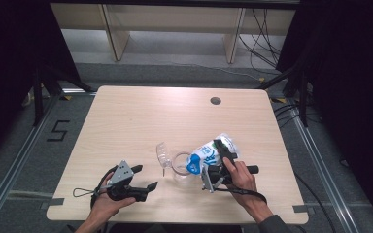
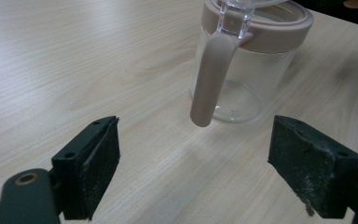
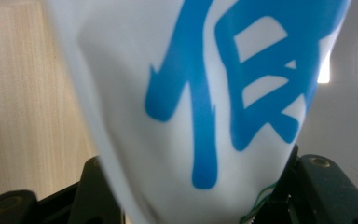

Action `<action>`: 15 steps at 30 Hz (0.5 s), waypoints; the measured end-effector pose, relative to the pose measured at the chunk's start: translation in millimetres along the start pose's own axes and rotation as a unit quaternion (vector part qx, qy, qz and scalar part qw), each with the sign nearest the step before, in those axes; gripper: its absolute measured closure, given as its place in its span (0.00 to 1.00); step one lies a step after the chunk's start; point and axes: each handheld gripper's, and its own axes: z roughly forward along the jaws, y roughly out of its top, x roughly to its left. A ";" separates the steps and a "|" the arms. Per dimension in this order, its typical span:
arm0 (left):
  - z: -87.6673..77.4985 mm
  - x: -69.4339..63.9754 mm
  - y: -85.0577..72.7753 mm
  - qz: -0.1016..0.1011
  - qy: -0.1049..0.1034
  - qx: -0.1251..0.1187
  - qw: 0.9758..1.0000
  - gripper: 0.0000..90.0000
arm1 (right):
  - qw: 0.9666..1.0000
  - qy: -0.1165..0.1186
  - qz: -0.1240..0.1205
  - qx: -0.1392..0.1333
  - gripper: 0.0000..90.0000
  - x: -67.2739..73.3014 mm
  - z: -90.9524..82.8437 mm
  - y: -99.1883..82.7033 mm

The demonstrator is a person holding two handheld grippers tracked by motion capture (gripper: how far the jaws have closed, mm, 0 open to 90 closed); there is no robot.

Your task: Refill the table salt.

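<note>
One bag (image 1: 212, 149) | one jar (image 1: 181, 166) | right gripper (image 1: 220, 160) clamps bag | left gripper (image 1: 144, 177) gapes empty

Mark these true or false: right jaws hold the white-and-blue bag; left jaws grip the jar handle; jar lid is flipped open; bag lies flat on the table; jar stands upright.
1. The right gripper holds the white-and-blue bag between its jaws. True.
2. The left gripper grips the jar handle. False: its jaws stand open, short of the handle, with bare table between them.
3. The lid of the jar is flipped open. True.
4. The bag lies flat on the table. False: it is held up and tilted, its lower end at the jar's mouth.
5. The jar stands upright. True.
</note>
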 end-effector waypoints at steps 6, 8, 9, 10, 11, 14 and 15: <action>0.2 -1.1 -0.1 -0.006 -0.001 -0.001 1.000 0.18 | 1.000 -0.008 -0.002 0.005 0.53 0.7 -1.2 -0.1; 0.3 -0.6 -0.1 -0.003 -0.001 0.000 1.000 0.18 | 1.000 -0.008 -0.005 0.004 0.54 0.8 -1.1 0.0; 0.3 -0.6 -0.1 -0.003 -0.001 0.000 1.000 0.18 | 1.000 -0.006 -0.007 0.002 0.54 1.0 -0.8 0.3; 0.6 -0.9 -0.4 -0.005 -0.001 -0.001 1.000 0.18 | 1.000 -0.009 -0.008 0.001 0.54 1.5 -0.8 0.6; 0.1 -0.7 0.1 0.002 -0.001 0.004 1.000 0.18 | 1.000 -0.013 -0.016 0.004 0.54 0.8 -1.4 0.8; 0.1 -0.9 0.3 0.002 -0.001 0.005 1.000 0.18 | 1.000 -0.014 -0.017 0.001 0.54 0.4 -1.7 1.0; 0.0 -0.8 0.3 0.003 -0.001 0.006 1.000 0.18 | 0.999 -0.021 -0.032 -0.002 0.54 -0.9 -1.6 1.4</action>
